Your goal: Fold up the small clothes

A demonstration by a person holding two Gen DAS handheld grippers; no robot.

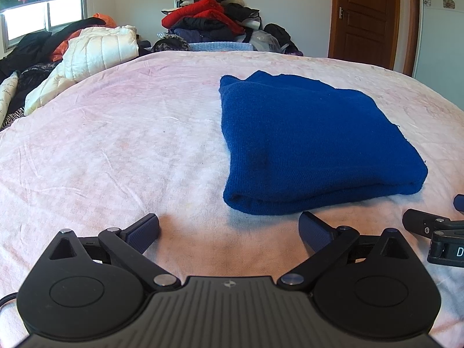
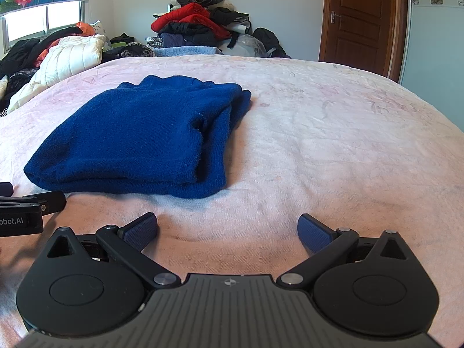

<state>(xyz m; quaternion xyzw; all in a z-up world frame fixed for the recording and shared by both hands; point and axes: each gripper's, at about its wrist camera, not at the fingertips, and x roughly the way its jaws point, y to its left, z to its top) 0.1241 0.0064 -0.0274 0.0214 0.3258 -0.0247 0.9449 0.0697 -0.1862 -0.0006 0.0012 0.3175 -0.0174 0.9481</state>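
Folding looks finished, or nearly so, for the blue knit garment [image 1: 316, 142]: it lies as a compact, layered rectangle on the pink bedspread [image 1: 116, 145], with its thick folded edge turned toward both grippers. Taking that garment as the landmark, the left gripper [image 1: 229, 230] sits low on the spread just short of its near edge and toward its left corner, jaws spread wide and holding nothing. The right gripper [image 2: 227, 230] rests off the garment's near right corner, likewise gaping and empty; neither touches the cloth. Each gripper shows at the edge of the other's view, so the two lie close side by side. From the right wrist view the garment's right side is less tidy, with an inner layer peeking out in a loose step. Beyond the garment, a heap of mixed clothes [image 1: 208, 20] rises at the far edge of the bed, and a white quilted jacket [image 1: 95, 55] lies off to its far left. My judgement is that the step in hand is a release and pull-back after the last fold. The next move would call either for squaring that stepped right edge, or for fetching a fresh piece from the heap.
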